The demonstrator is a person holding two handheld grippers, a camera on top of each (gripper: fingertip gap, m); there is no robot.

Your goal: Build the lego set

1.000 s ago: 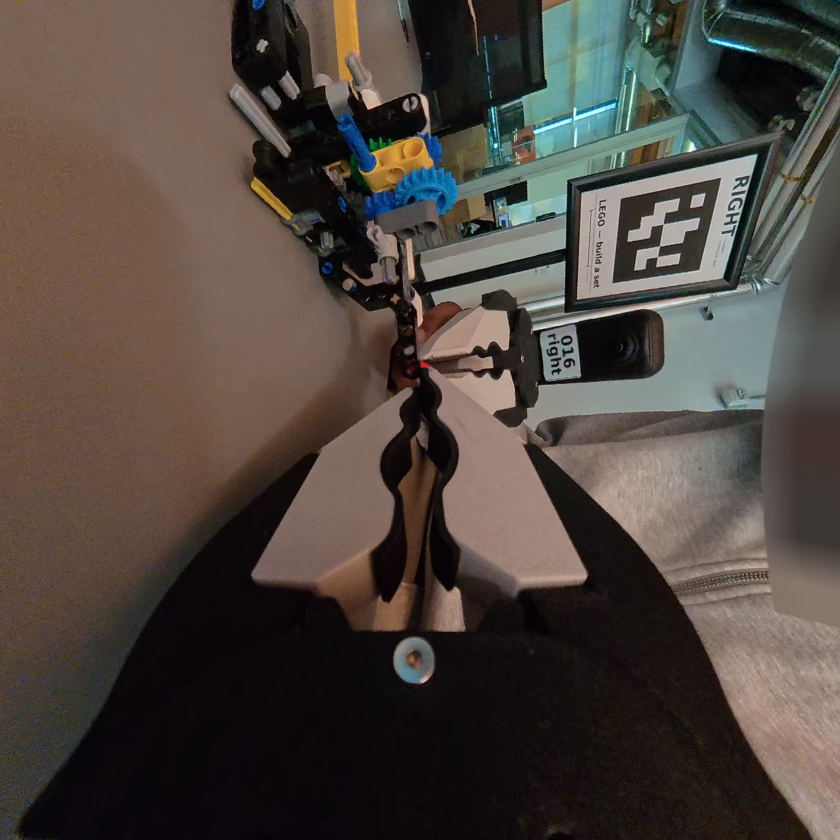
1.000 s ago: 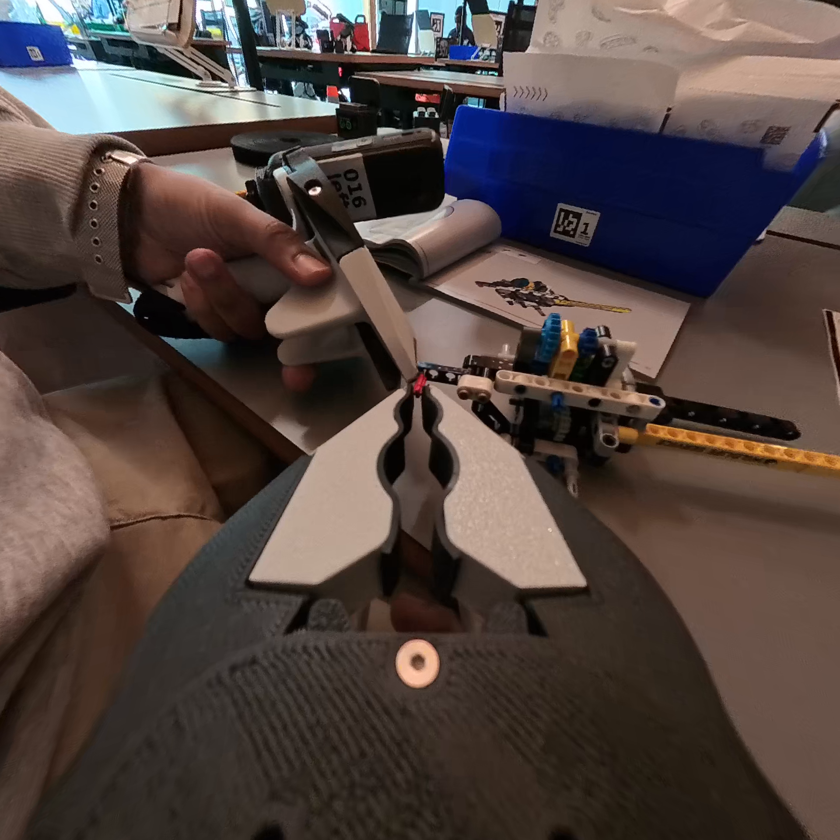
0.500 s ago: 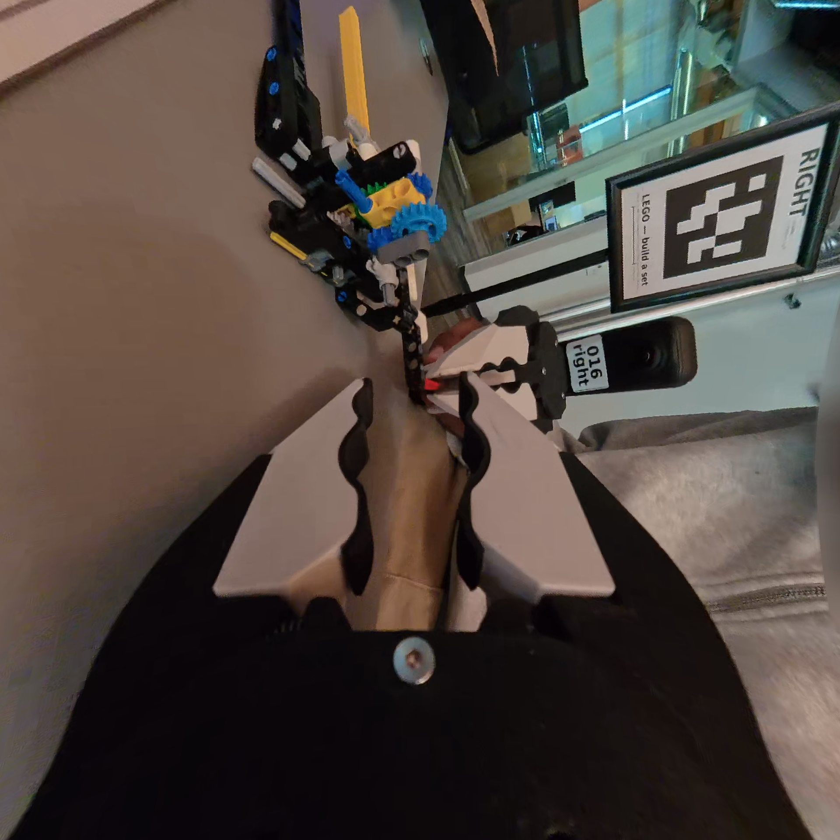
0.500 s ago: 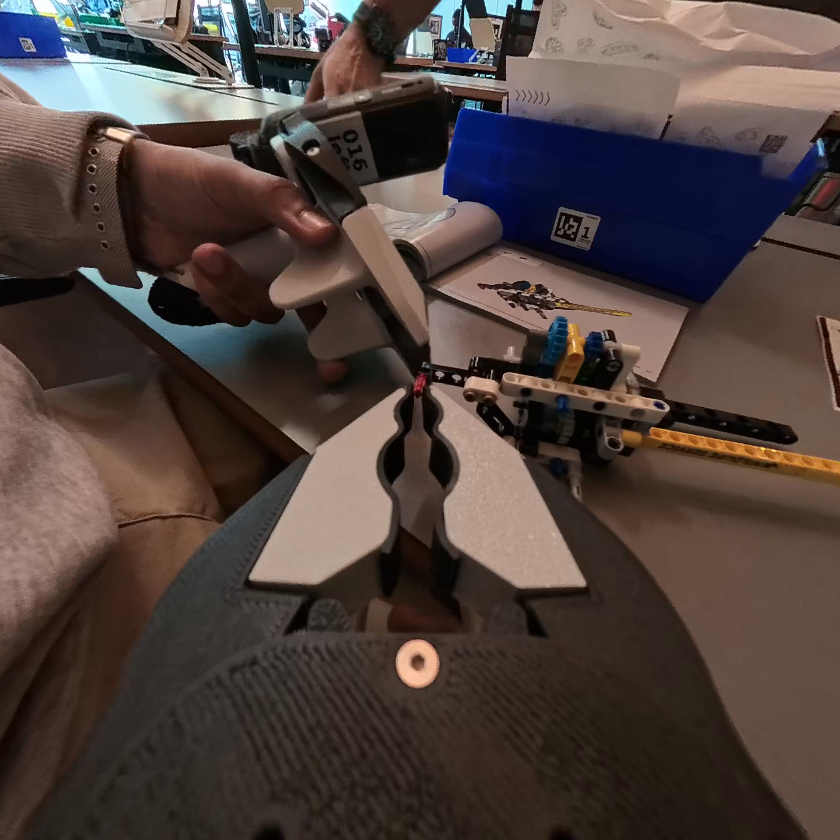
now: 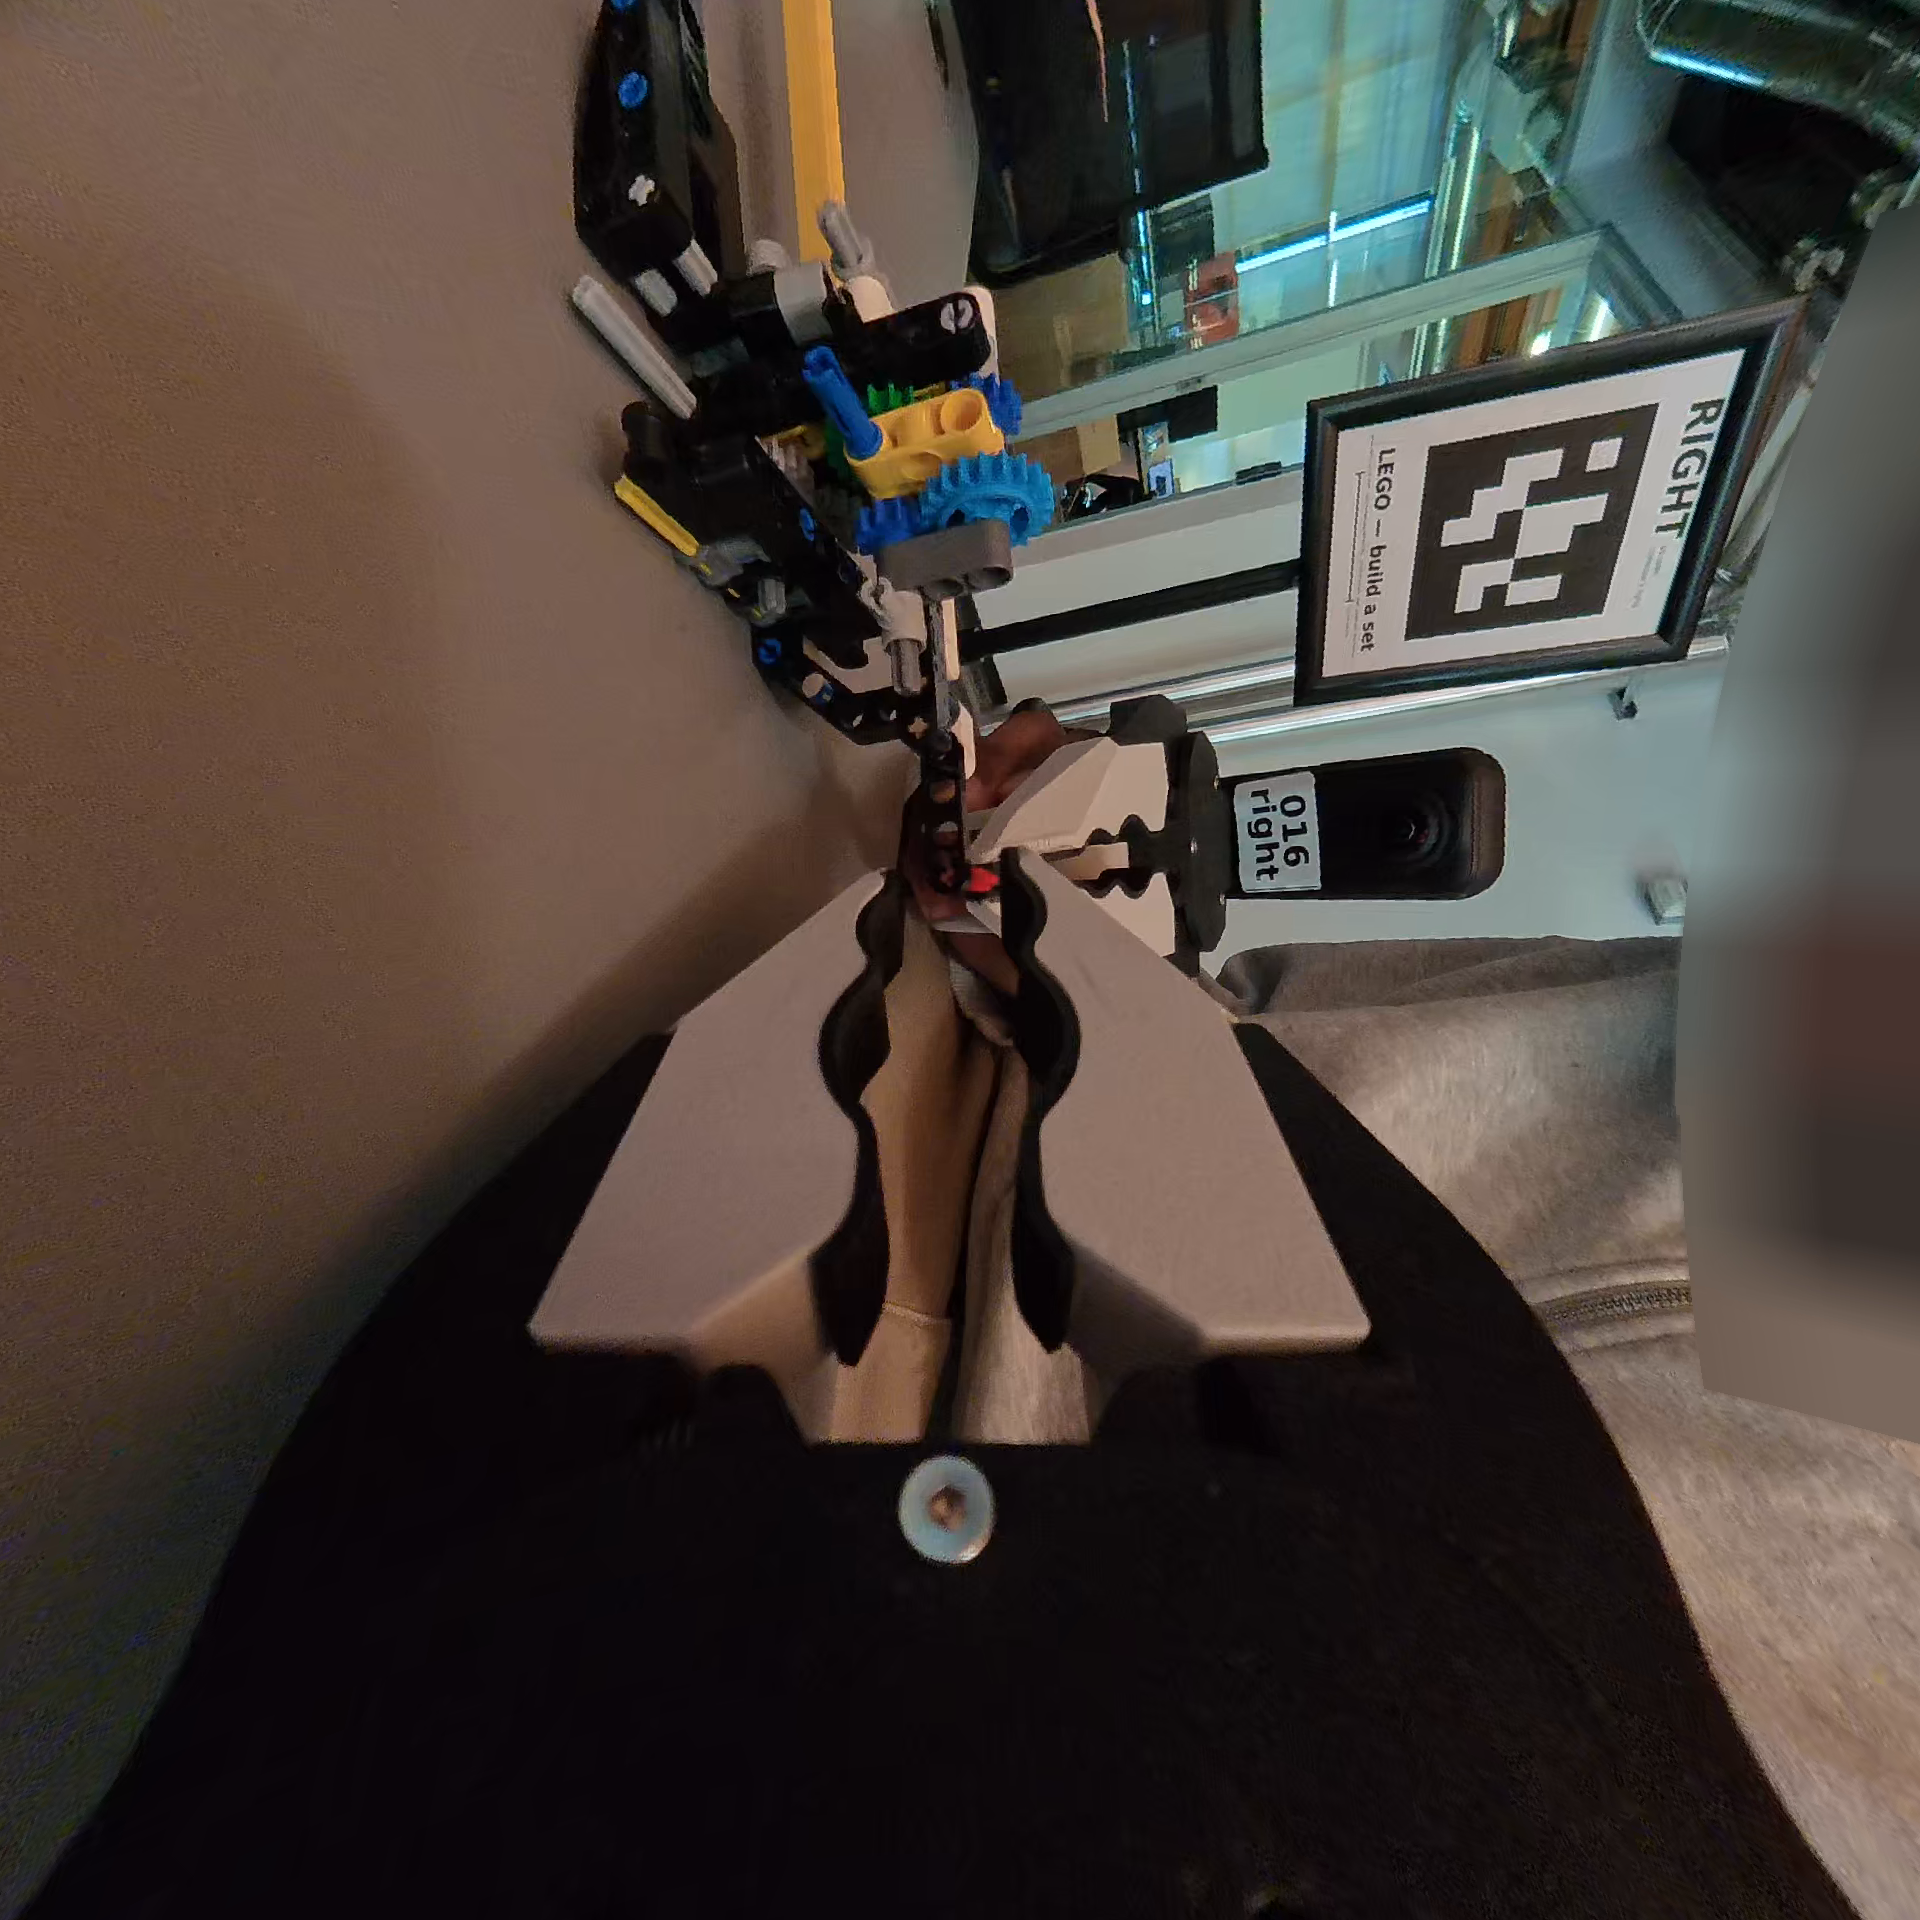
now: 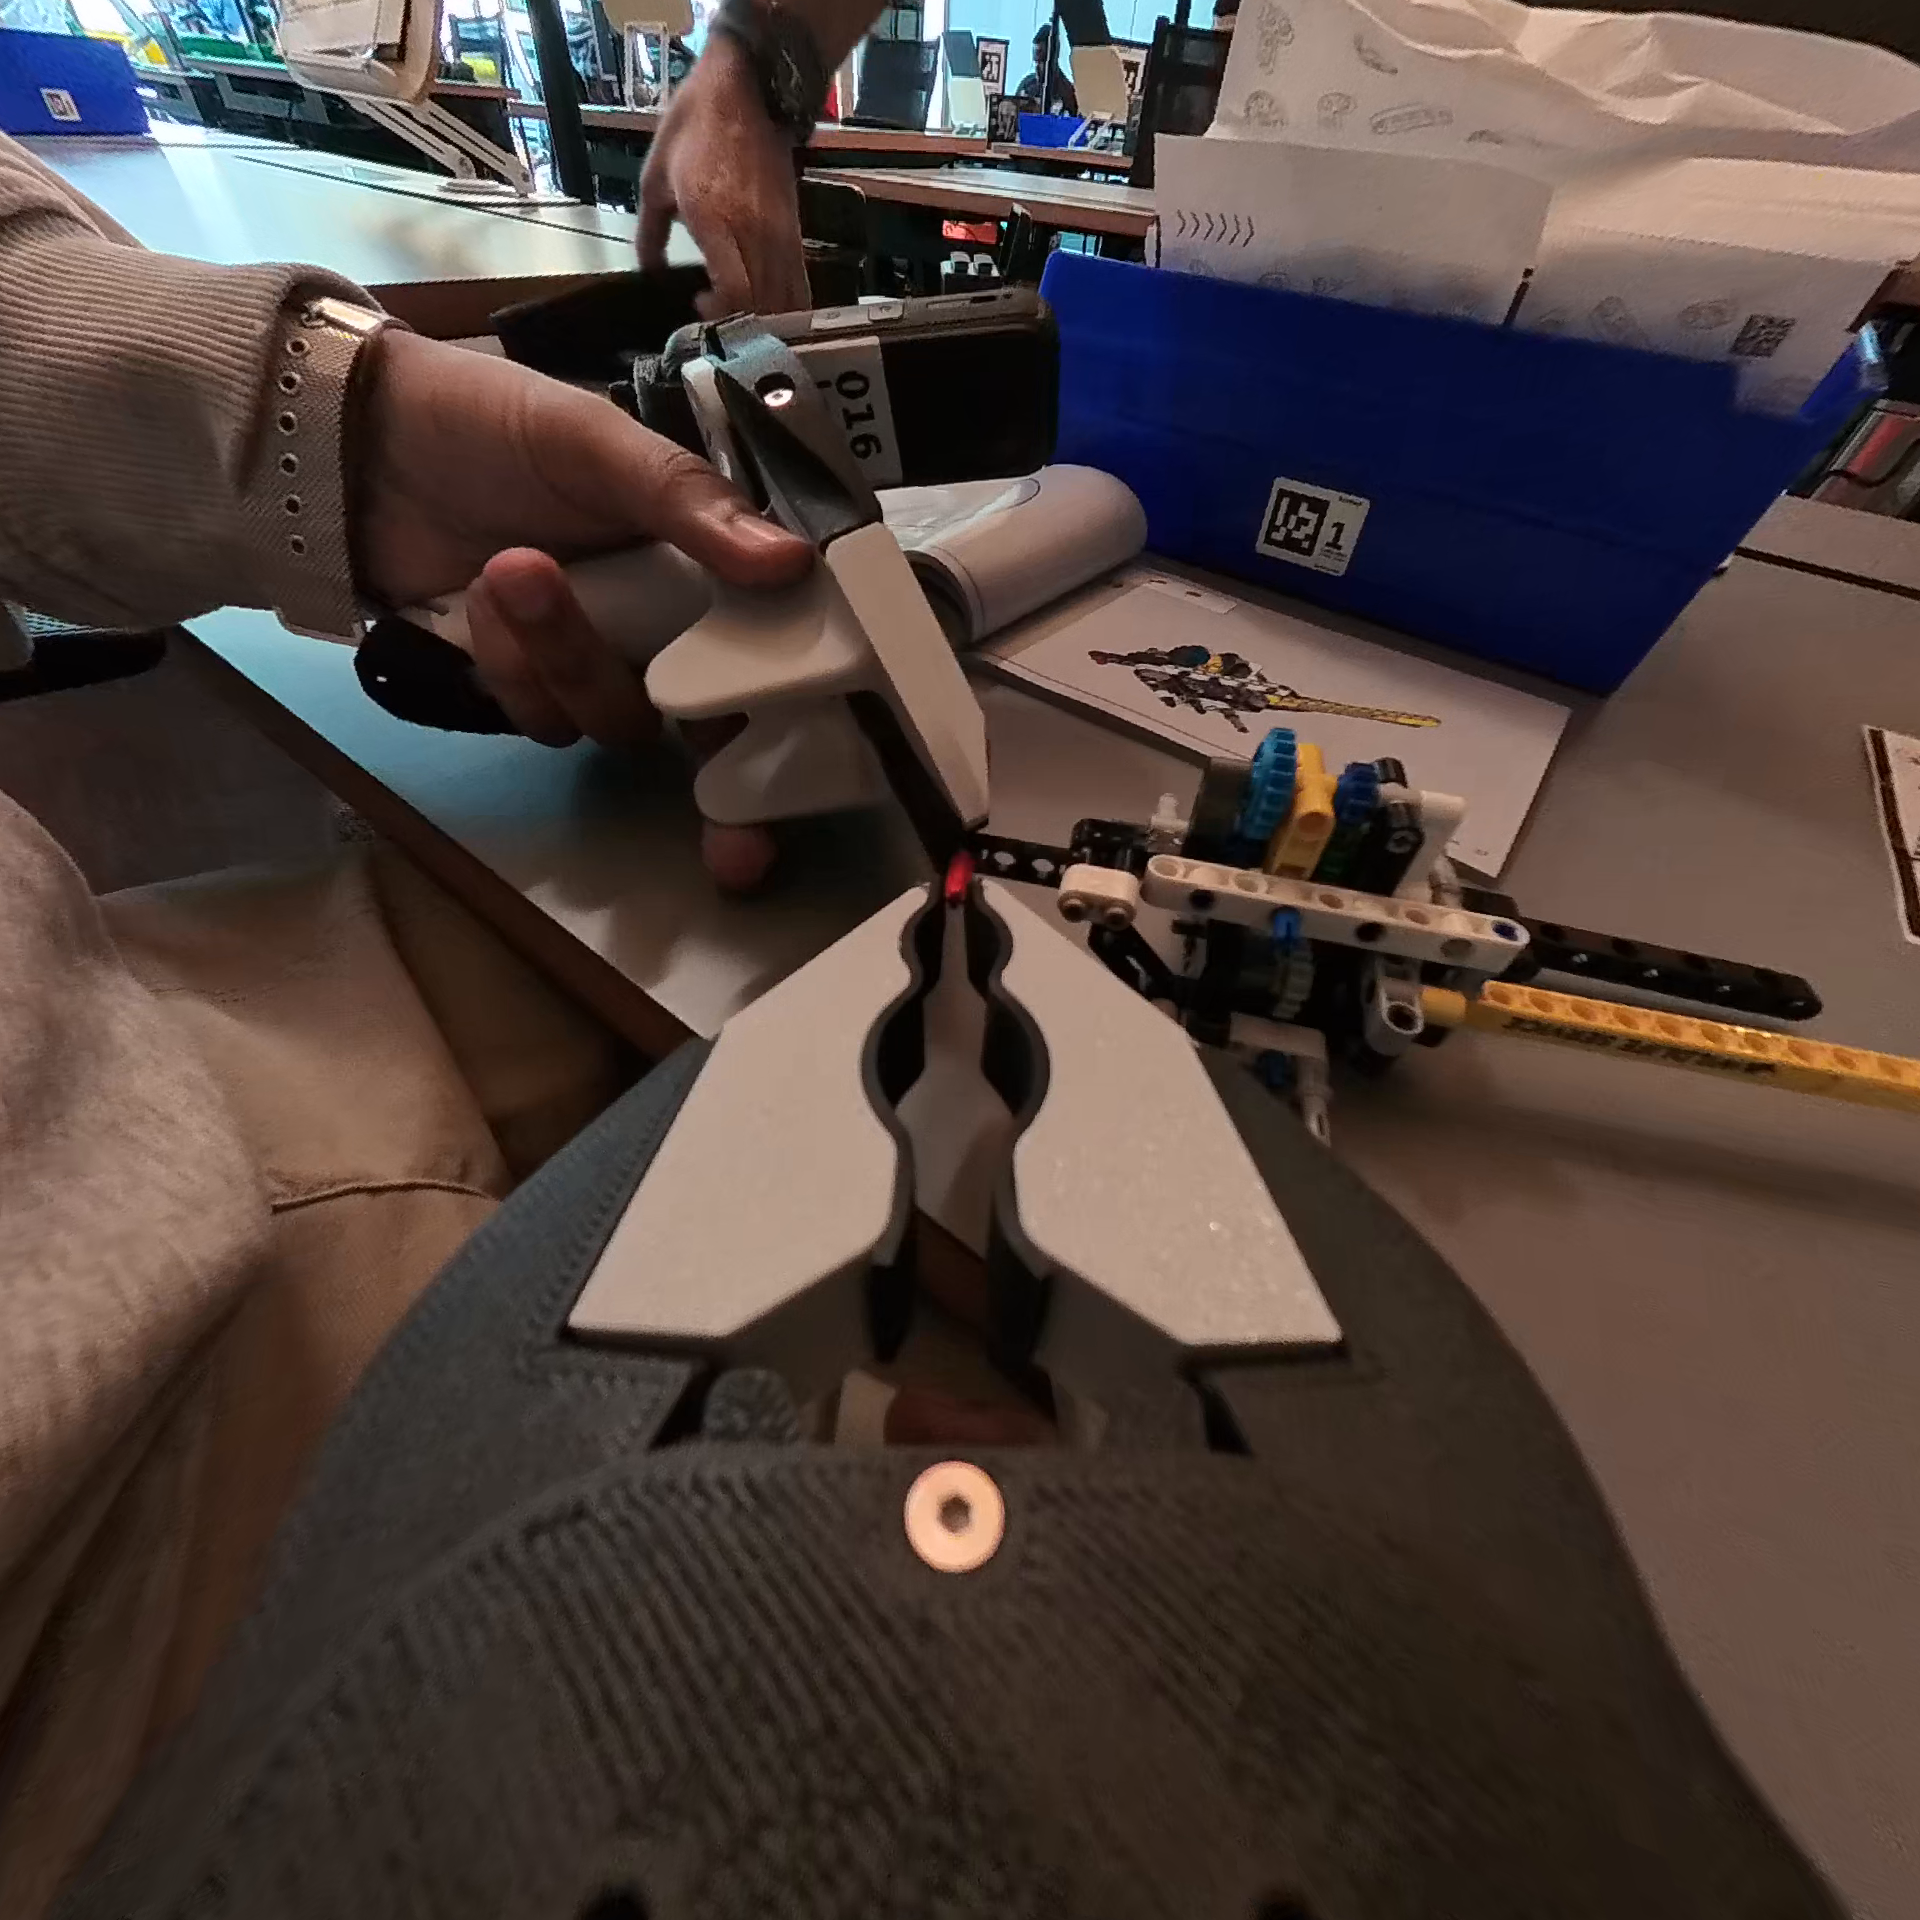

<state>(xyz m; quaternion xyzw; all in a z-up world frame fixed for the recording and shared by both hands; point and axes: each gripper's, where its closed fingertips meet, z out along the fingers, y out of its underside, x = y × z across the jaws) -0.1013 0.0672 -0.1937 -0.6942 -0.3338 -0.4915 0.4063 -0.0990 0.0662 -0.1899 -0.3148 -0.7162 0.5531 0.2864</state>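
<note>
The partly built lego model (image 5: 914, 457), black with blue gears and a yellow block, lies on the grey table (image 5: 312, 623); it also shows in the right wrist view (image 6: 1299, 894). A thin black beam (image 5: 940, 800) sticks out of it toward me (image 6: 1023, 857). My left gripper (image 5: 954, 894) has its jaws narrowed around the beam's end, pads touching it. My right gripper (image 6: 956, 899) is shut on a small red pin (image 6: 956, 878) held at the beam's end hole. The pin also shows in the left wrist view (image 5: 982, 883).
A long yellow beam (image 6: 1662, 1049) extends from the model. A blue bin (image 6: 1455, 447), an open booklet (image 6: 1039, 540) and a picture sheet (image 6: 1299, 686) lie behind. A framed marker sign (image 5: 1507, 520) stands nearby. Another person's hand (image 6: 727, 197) reaches over the far table. Left and right tips are no more than a few centimetres apart.
My left gripper was shut on the beam, opened and pulled back half a second ago, and has now closed in around the beam's end again. The right gripper kept the red pin in place.
</note>
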